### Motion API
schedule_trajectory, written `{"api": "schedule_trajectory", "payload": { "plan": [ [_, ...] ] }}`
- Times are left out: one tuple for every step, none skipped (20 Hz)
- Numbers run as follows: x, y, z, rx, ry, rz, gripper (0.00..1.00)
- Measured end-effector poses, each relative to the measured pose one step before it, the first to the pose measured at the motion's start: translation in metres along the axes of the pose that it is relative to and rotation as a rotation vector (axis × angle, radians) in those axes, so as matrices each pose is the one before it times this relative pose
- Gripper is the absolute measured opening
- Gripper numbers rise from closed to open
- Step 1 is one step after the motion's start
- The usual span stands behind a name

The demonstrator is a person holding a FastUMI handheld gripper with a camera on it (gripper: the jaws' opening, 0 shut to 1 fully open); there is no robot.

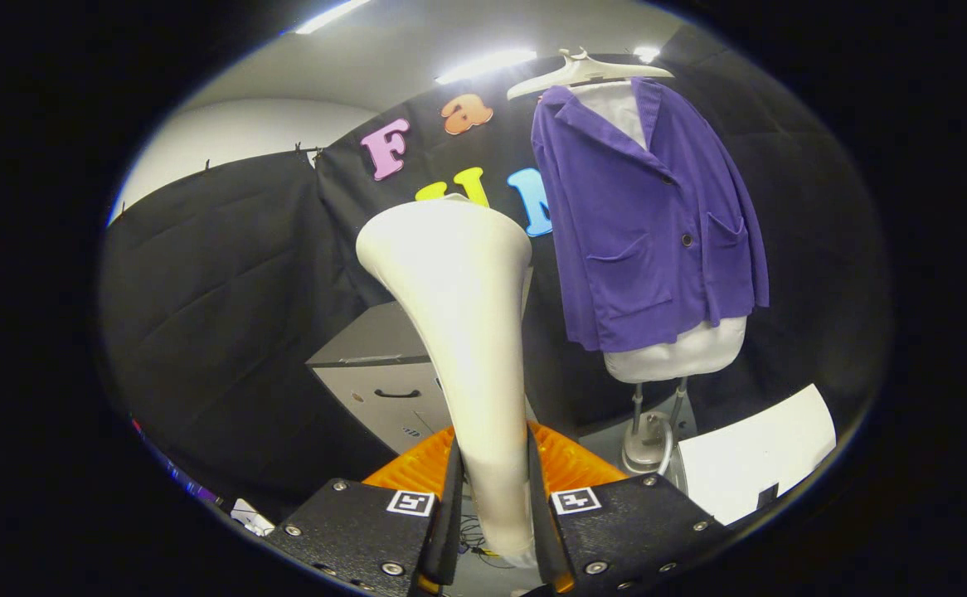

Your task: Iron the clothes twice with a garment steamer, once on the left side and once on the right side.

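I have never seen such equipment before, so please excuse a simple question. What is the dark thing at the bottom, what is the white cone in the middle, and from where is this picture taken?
The picture comes from a fisheye camera mounted on a hand-held gripper. A person carries this tool; there is no robot arm. The camera looks forward along the gripper's two fingers, which you see at the bottom.

The white cone is the garment steamer. Its narrow handle sits between the two fingers, and both press on it, so the gripper holds it with the wide head pointing up and forward.

Beyond the steamer and to its right hangs a purple jacket on a white hanger, over a pale dress form on a stand. The steamer is apart from the jacket. A grey cabinet stands behind the steamer.
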State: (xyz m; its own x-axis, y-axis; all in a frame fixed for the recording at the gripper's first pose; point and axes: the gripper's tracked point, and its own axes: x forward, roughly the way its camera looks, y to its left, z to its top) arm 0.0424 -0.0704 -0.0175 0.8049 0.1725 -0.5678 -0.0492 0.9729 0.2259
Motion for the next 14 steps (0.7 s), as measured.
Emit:
{"api": "schedule_trajectory", "payload": {
  "plan": [
    [0.00091, 0.00147, -0.00174, -0.00856, 0.00903, 0.00255, 0.37],
    [0.00126, 0.00026, 0.00031, 0.00412, 0.00239, -0.00421, 0.37],
    [0.00145, -0.00008, -0.00079, -0.00391, 0.00314, -0.00346, 0.37],
    [0.00038, -0.00042, -0.00097, 0.00191, 0.00027, -0.00166, 0.37],
    [-0.00171, 0.001, -0.0014, 0.00226, 0.0034, 0.00091, 0.37],
    [-0.00038, -0.00014, 0.00014, 0.00038, 0.00199, -0.0001, 0.37],
    [-0.0008, 0.00003, -0.00049, -0.00004, -0.00027, -0.00105, 0.37],
    [-0.0005, -0.00024, -0.00081, -0.00088, 0.00155, -0.00052, 0.37],
    [-0.00004, 0.00055, -0.00178, 0.00091, 0.0041, -0.00175, 0.37],
    [0.00134, 0.00042, -0.00079, -0.00086, 0.0049, 0.00036, 0.37],
    [0.00036, -0.00032, -0.00113, 0.00052, 0.00196, 0.00017, 0.37],
    [0.0005, 0.00016, -0.0011, -0.00023, 0.00442, -0.00013, 0.37],
    [0.00061, -0.00065, -0.0022, -0.0017, 0.00632, -0.00121, 0.37],
    [0.00116, -0.00066, -0.00136, -0.00204, 0.00612, -0.00277, 0.37]
  ]
}}
